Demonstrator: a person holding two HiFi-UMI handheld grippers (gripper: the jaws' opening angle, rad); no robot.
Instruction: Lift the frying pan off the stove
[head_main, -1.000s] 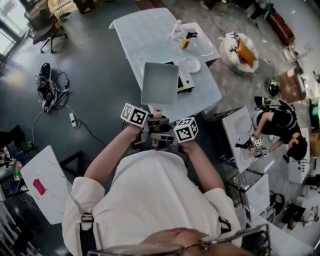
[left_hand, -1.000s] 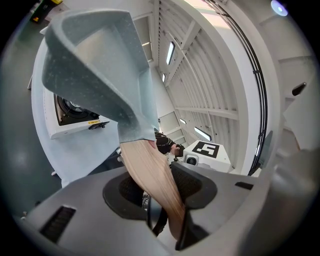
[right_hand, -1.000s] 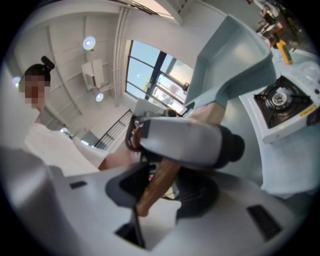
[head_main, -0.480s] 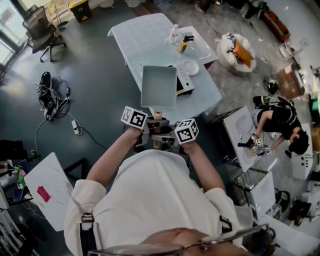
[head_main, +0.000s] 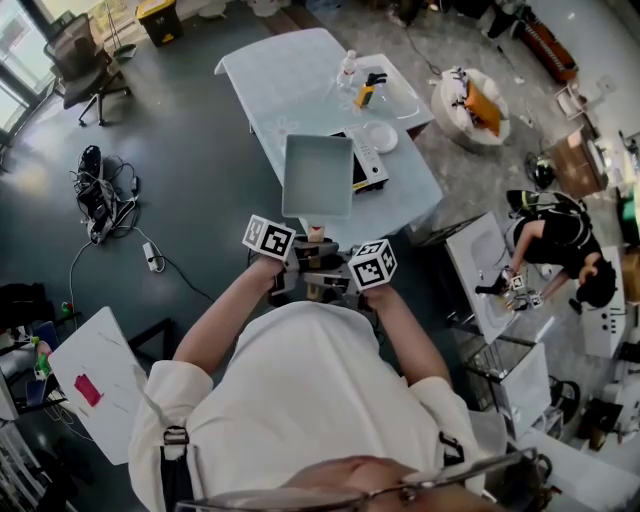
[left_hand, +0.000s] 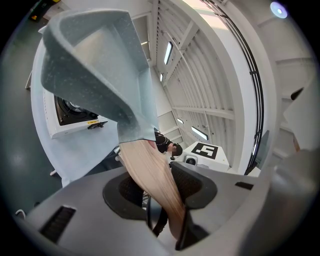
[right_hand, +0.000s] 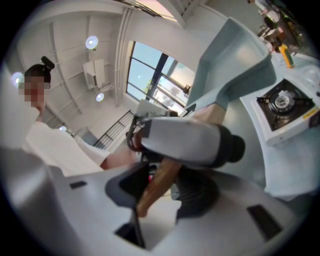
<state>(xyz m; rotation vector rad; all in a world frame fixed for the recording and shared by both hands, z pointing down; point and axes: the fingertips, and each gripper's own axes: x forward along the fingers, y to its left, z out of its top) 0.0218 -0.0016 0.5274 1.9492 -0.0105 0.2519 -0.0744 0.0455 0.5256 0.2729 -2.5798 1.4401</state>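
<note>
**A:** Where's the frying pan (head_main: 318, 175)?

**B:** Centre of the head view, held clear above the stove (head_main: 370, 165) on the table (head_main: 290, 70). It's square, speckled grey-blue and deep-walled.

**A:** And the grip?

**B:** The jaws of the left gripper (left_hand: 160, 192) and the right gripper (right_hand: 159, 192) both clamp its wooden handle (left_hand: 150, 170). The right looks firm, though it's blurred. I'd hold both wrists level so the pan doesn't tip.

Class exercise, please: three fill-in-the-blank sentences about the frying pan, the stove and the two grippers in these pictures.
1. The frying pan is gripped by its ____ handle.
2. The left gripper and the right gripper ____ clamp that handle.
3. The stove has a casing that is ____ in colour.
Missing words: wooden; both; white.
</note>
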